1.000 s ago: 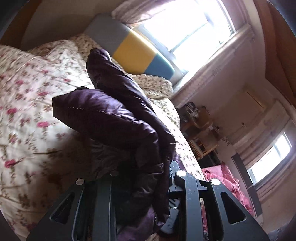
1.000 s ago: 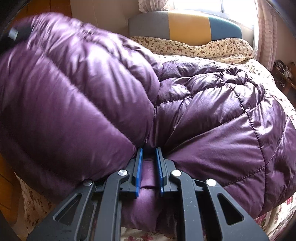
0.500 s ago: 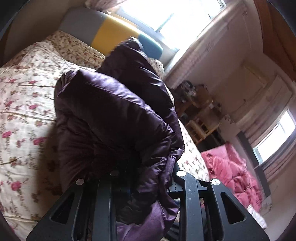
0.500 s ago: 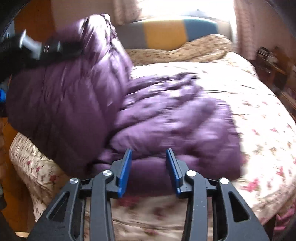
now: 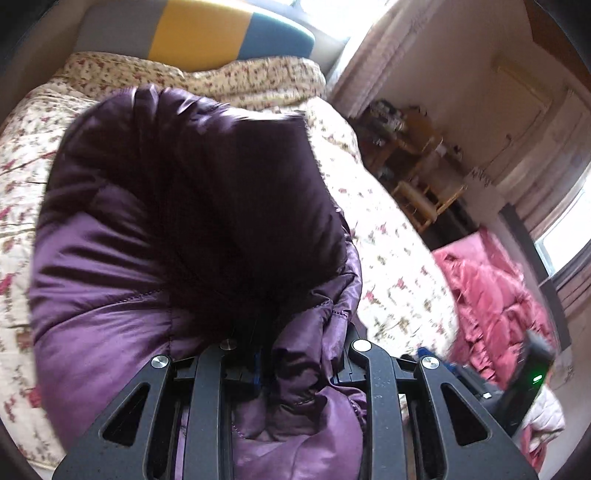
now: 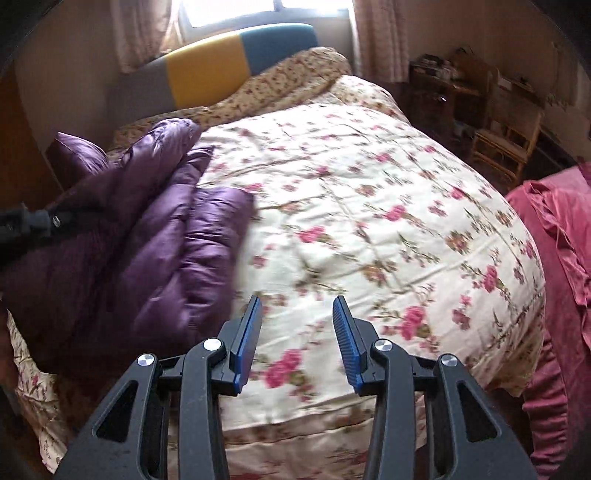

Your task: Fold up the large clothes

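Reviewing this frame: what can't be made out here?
- Left claw tips, left wrist view: buried in the purple jacket they clamp.
- Jacket's fold state, both views: bunched, part of it past the frame edge in the right wrist view.
- Shelf clutter, right wrist view: too small and dark.
- Right claw: open, empty.

Bedroom, domestic: bed [image 6: 369, 221] with floral quilt, padded grey-yellow-blue headboard [image 6: 221, 70], curtained window [image 6: 236, 14], cluttered wooden shelves [image 6: 461, 92], wicker chair [image 6: 506, 147].

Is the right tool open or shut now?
Open. The right tool has a clear gap between its blue pads, showing only the bedcover.
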A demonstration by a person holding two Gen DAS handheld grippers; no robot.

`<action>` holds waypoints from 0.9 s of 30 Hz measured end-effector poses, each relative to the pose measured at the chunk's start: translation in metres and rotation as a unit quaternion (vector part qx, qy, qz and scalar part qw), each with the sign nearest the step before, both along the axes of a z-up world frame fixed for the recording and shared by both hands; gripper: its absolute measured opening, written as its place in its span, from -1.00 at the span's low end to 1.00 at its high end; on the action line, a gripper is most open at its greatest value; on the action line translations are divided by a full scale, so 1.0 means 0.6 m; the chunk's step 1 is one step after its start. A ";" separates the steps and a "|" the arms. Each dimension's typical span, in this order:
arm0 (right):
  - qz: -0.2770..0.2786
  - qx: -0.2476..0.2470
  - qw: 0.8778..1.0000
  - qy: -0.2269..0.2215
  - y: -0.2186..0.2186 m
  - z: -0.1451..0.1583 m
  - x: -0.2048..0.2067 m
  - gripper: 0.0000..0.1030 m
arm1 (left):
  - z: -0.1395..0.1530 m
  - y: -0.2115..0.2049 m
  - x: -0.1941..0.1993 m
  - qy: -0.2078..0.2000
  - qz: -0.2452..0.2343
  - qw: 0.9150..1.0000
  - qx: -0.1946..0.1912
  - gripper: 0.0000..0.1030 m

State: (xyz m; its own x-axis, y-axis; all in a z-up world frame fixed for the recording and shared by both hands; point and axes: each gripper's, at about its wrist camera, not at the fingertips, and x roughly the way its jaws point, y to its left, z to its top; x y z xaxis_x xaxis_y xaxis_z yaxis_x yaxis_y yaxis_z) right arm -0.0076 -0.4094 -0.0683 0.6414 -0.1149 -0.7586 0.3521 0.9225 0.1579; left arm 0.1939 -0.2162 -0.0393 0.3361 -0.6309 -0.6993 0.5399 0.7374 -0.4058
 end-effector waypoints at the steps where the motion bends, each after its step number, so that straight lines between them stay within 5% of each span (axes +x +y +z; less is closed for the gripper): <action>1: -0.004 0.001 1.000 0.006 -0.007 -0.004 -0.009 -0.22 | -0.007 -0.008 0.000 -0.002 -0.002 1.000 0.007 -0.52; 5: -0.018 0.001 1.000 0.026 -0.021 -0.019 -0.021 -0.13 | -0.011 -0.022 -0.009 -0.011 -0.003 1.000 0.019 -0.52; 8: -0.026 -0.002 0.999 0.036 -0.026 -0.026 -0.018 -0.10 | -0.004 -0.020 -0.013 -0.014 -0.006 1.000 0.017 -0.35; 10: -0.030 -0.001 0.999 0.042 -0.028 -0.030 -0.012 -0.04 | 0.004 -0.021 -0.013 -0.015 -0.011 1.000 0.010 0.05; 13: -0.034 -0.007 0.998 0.052 -0.029 -0.034 -0.006 0.00 | 0.026 -0.010 -0.025 -0.025 -0.025 0.999 -0.012 0.35; 27: -0.031 -0.022 0.997 0.063 -0.018 -0.039 -0.005 0.08 | 0.157 0.134 -0.070 -0.034 -0.018 0.988 -0.150 0.52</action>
State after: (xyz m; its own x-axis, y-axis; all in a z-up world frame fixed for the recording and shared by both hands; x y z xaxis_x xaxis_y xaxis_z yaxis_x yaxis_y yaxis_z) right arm -0.0106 -0.4199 -0.0919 0.5317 -0.1871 -0.8260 0.4237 0.9033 0.0681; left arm 0.1522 -0.1356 0.0548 0.3491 -0.8185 -0.4563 0.5966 0.5696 -0.5653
